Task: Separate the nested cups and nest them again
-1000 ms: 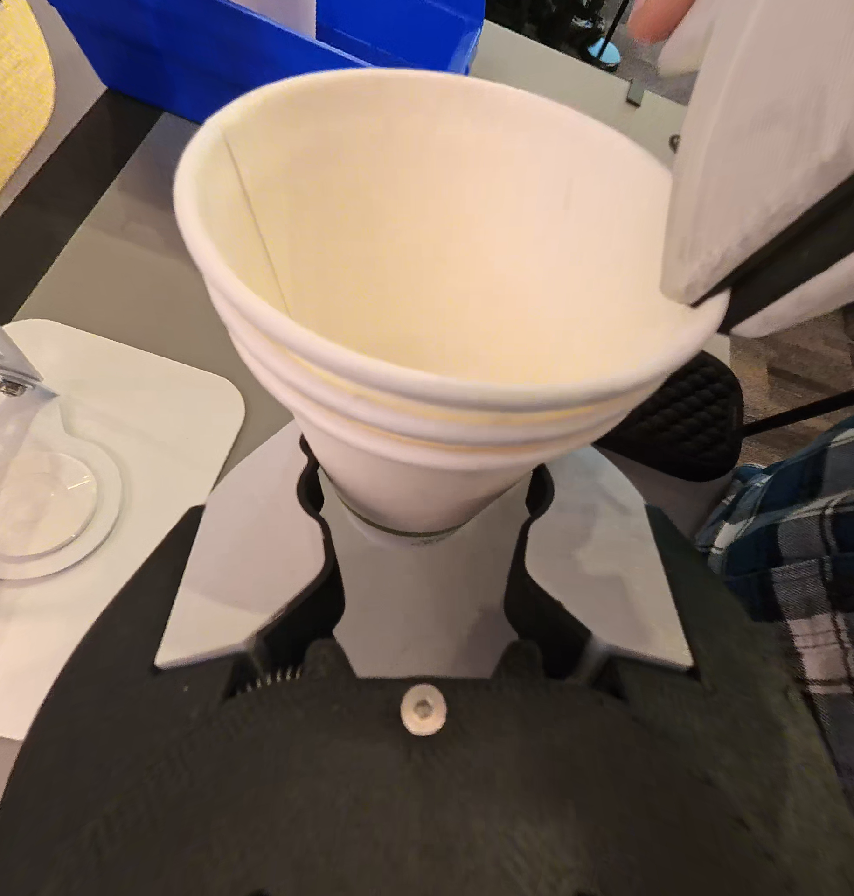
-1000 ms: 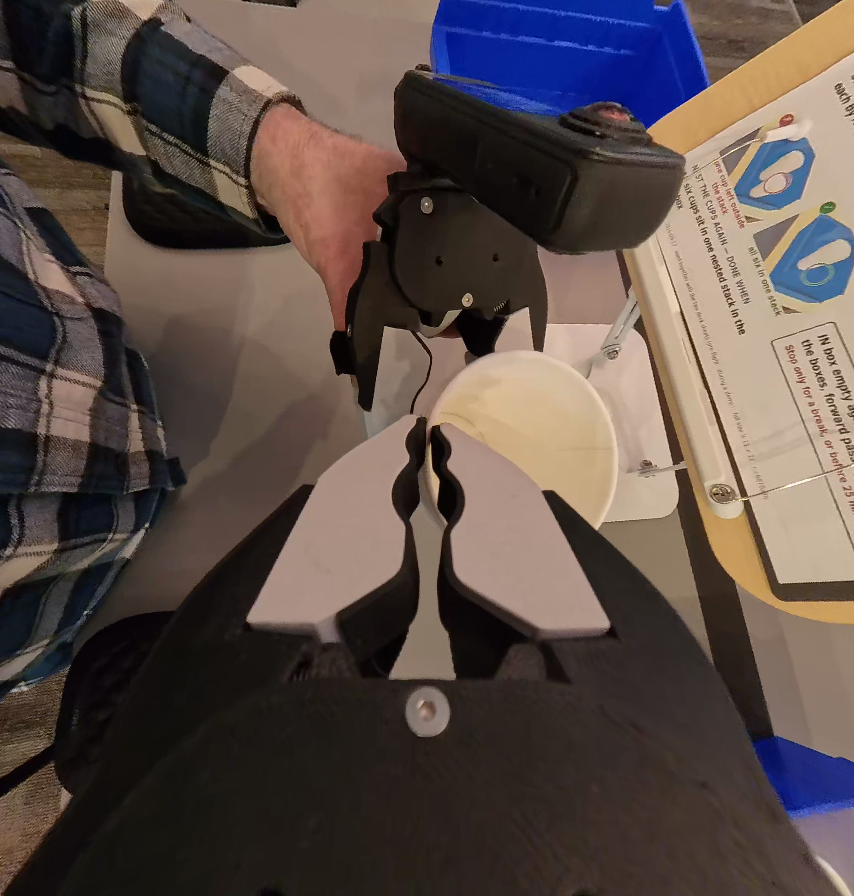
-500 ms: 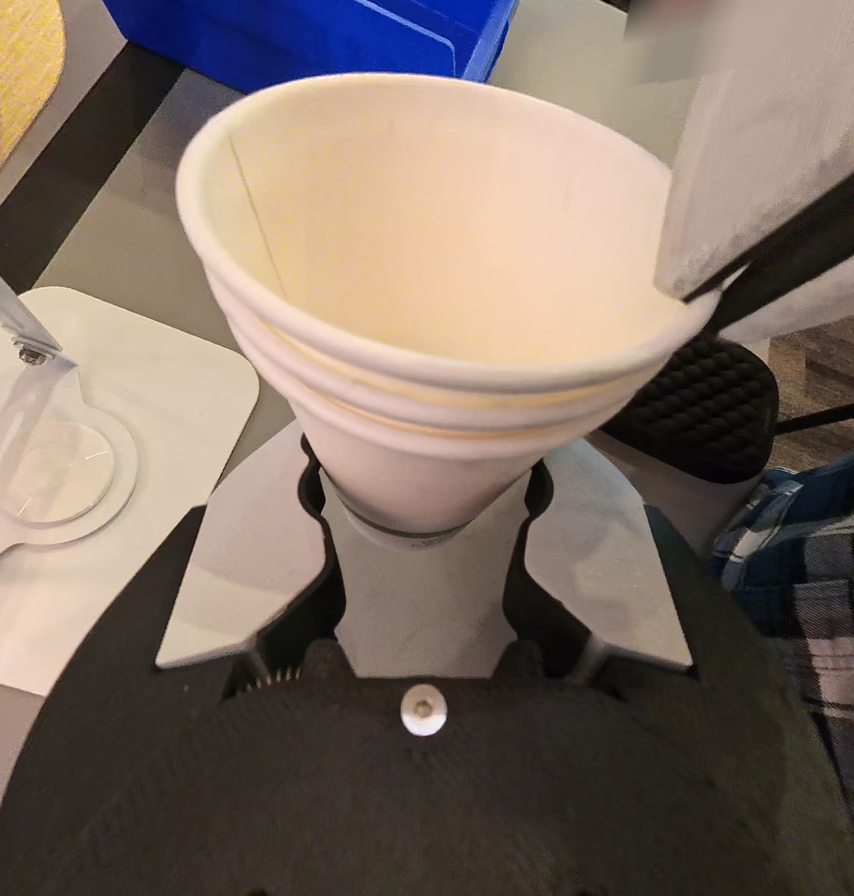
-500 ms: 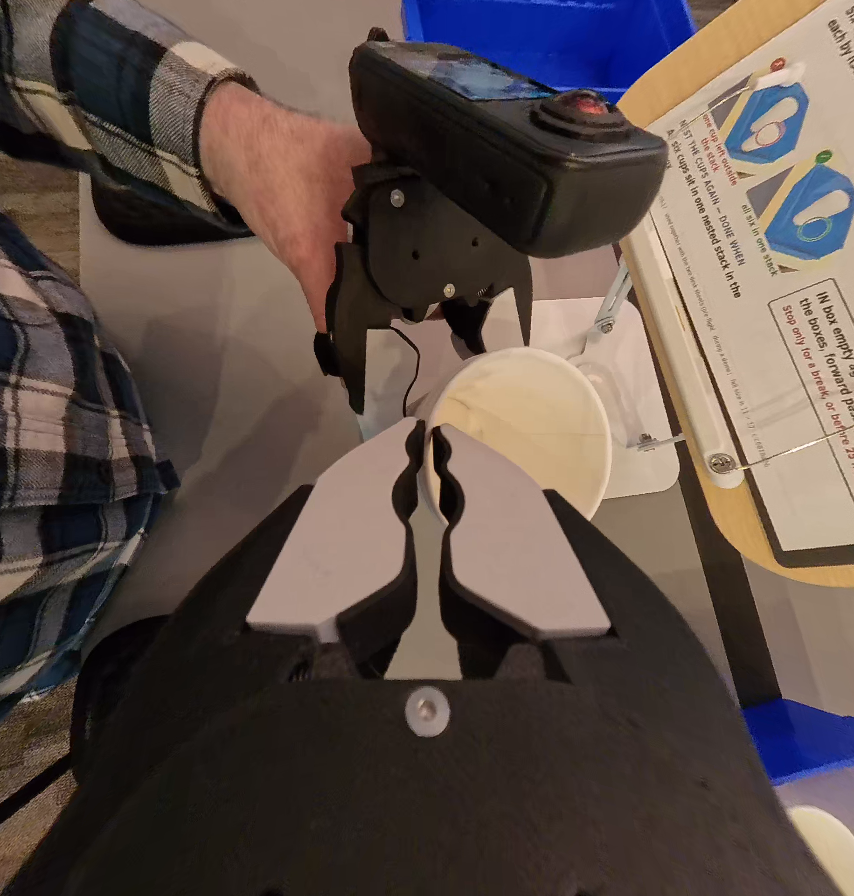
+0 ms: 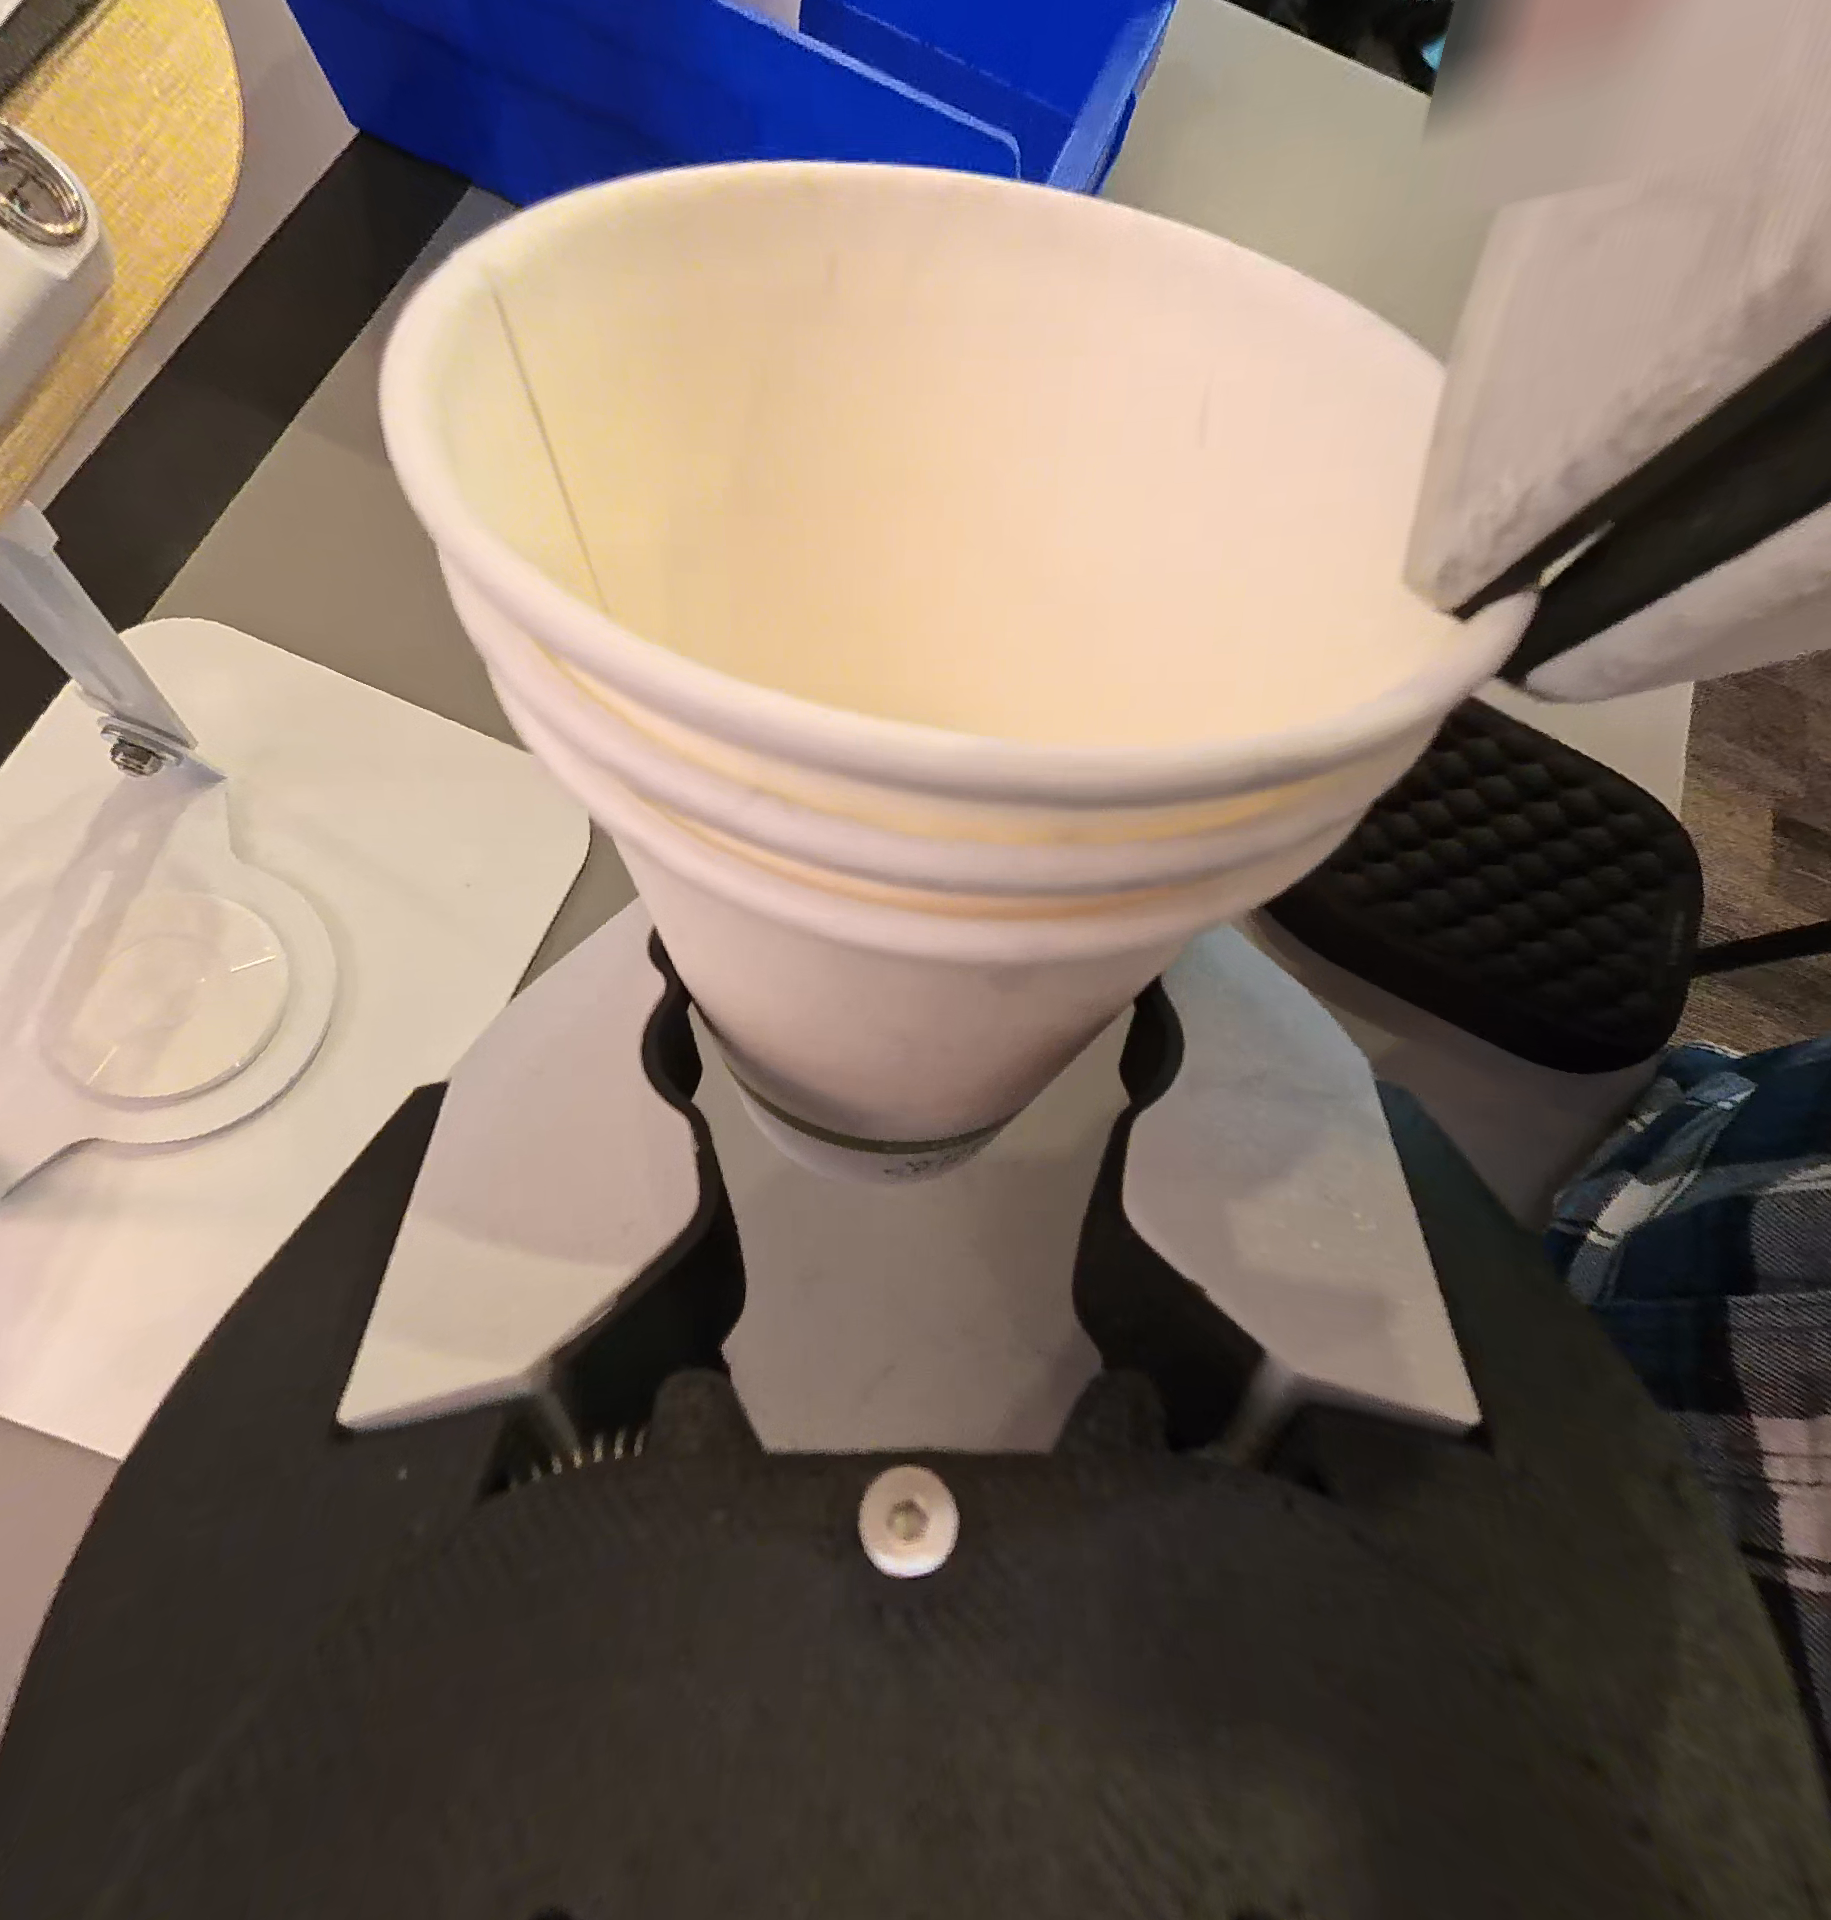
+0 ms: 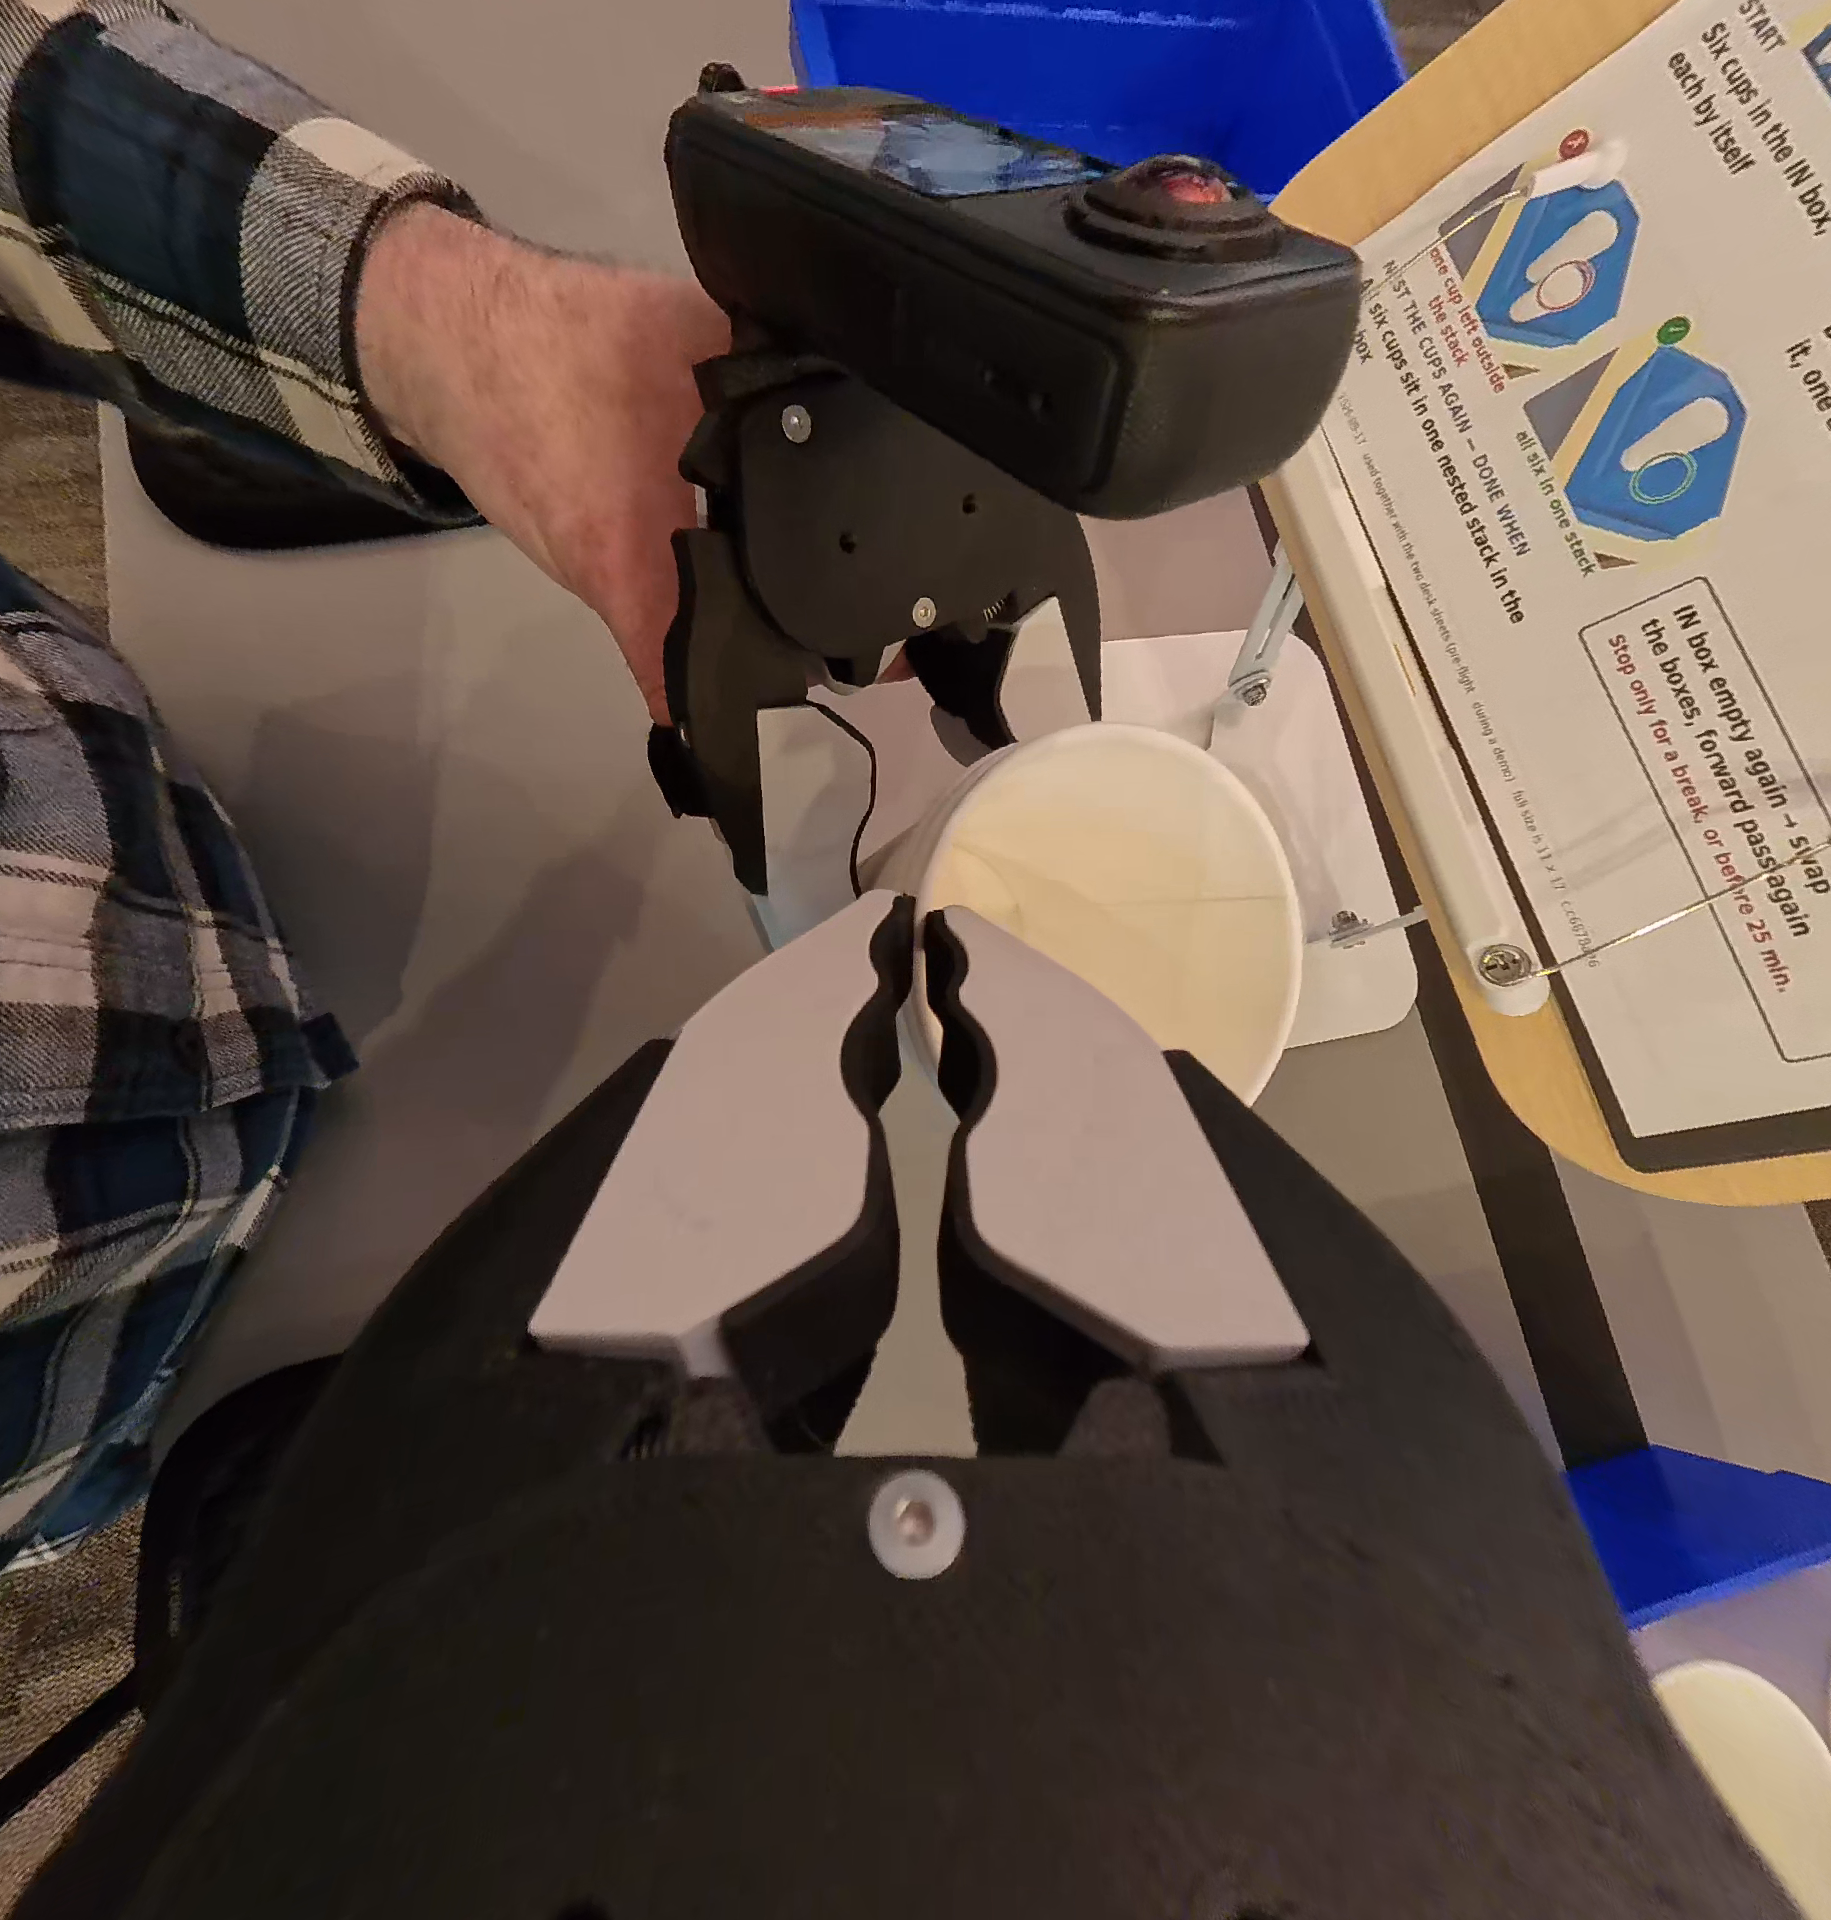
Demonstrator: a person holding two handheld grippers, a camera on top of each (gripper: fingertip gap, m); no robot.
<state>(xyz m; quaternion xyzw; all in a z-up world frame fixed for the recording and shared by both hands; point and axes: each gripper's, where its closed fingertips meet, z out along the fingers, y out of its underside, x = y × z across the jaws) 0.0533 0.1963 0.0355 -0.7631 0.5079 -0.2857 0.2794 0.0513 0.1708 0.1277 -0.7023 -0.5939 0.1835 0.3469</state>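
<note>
White nested cups, three stacked rims; left hand-held gripper clamps the base, right hand-held gripper pinches the rim

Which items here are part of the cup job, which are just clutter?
In the job:
nested paper cups, base held by left gripper
right gripper, fingers pinching the top cup's rim
blue bin
loose cups

Lying about:
instruction sheet
white stand plate
black armrest
</note>
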